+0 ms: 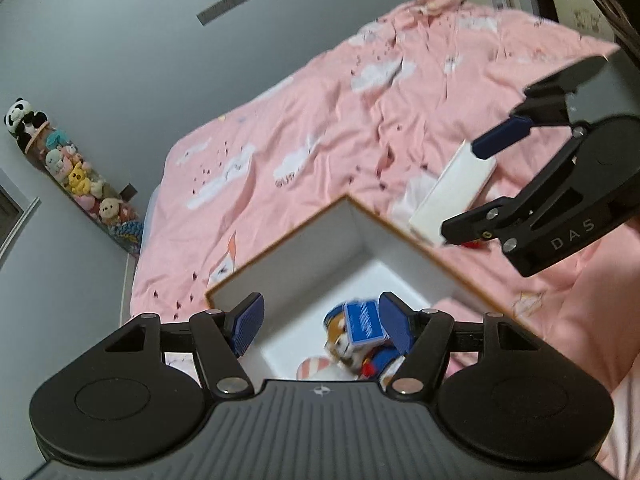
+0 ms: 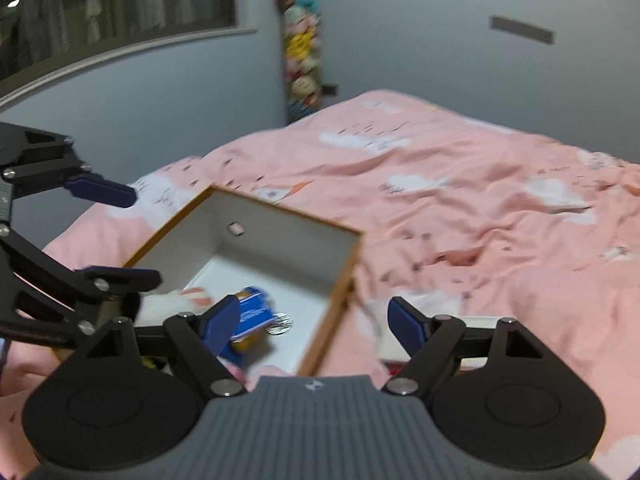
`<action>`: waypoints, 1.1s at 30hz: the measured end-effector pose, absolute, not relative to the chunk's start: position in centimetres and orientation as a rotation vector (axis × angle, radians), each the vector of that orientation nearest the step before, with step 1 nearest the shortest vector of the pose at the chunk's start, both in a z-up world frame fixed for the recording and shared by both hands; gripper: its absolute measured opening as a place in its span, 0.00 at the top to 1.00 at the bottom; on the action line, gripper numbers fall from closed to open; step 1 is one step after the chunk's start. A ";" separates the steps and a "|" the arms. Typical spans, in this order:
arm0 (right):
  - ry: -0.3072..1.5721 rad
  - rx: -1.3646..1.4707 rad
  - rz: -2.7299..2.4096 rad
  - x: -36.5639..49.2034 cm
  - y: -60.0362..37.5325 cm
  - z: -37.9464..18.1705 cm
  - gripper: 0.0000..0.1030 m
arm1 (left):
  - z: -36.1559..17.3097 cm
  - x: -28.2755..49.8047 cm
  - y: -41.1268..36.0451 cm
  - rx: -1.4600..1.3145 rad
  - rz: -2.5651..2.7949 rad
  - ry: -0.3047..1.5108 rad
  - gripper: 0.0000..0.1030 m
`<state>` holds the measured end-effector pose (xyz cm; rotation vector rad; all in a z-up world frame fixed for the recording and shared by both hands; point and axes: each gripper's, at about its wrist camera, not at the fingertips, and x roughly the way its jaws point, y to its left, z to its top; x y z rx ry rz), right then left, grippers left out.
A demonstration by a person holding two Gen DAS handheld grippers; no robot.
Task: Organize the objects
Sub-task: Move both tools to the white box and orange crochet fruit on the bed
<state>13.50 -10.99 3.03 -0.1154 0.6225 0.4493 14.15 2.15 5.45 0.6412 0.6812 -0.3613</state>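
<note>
An open cardboard box [image 1: 362, 236] [image 2: 344, 264] with a white inside sits on the pink bed. In it lie a plush dog [image 1: 340, 344], a blue packet [image 1: 364, 320] [image 2: 252, 312] on top of the dog, a pink-striped soft thing [image 2: 196, 296] and a small round disc [image 2: 280, 323]. My left gripper [image 1: 322, 326] [image 2: 134, 236] hangs open over the box's near side, nothing between its pads. My right gripper [image 2: 314, 322] [image 1: 476, 186] is open and empty, above the box's right edge. A flat white box [image 1: 452, 192] [image 2: 478, 322] lies on the bedcover just right of the cardboard box.
The pink bedcover [image 1: 320, 128] [image 2: 460, 208] is rumpled and stretches far behind the box. A tall hanging column of plush toys [image 1: 76, 176] [image 2: 300, 48] stands in the room's corner by the grey wall. Something small and red [image 1: 474, 245] peeks out beside the white box.
</note>
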 end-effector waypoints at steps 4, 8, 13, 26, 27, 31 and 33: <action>0.521 -0.087 0.374 12.3 -13.9 2.7 0.17 | 5.8 14.3 0.6 0.607 -0.385 0.680 0.25; 0.519 -0.052 0.306 12.3 -16.2 1.7 0.09 | 5.7 14.7 -1.3 0.591 -0.417 0.690 0.25; 0.585 0.090 0.197 13.7 -20.0 -0.5 0.09 | 5.0 15.1 -4.1 0.652 -0.456 0.677 0.25; 0.707 0.181 0.239 16.6 -22.0 -6.2 0.38 | 0.3 19.0 -9.7 0.702 -0.574 0.767 0.37; 0.723 0.175 0.249 17.0 -21.9 -6.7 0.39 | -0.2 19.5 -10.0 0.706 -0.578 0.784 0.37; 0.778 0.110 0.298 18.7 -20.8 -8.1 0.47 | -2.0 20.9 -11.1 0.744 -0.594 0.858 0.40; 0.814 0.090 0.321 19.6 -20.2 -8.9 0.48 | -2.9 21.5 -11.4 0.761 -0.603 0.883 0.40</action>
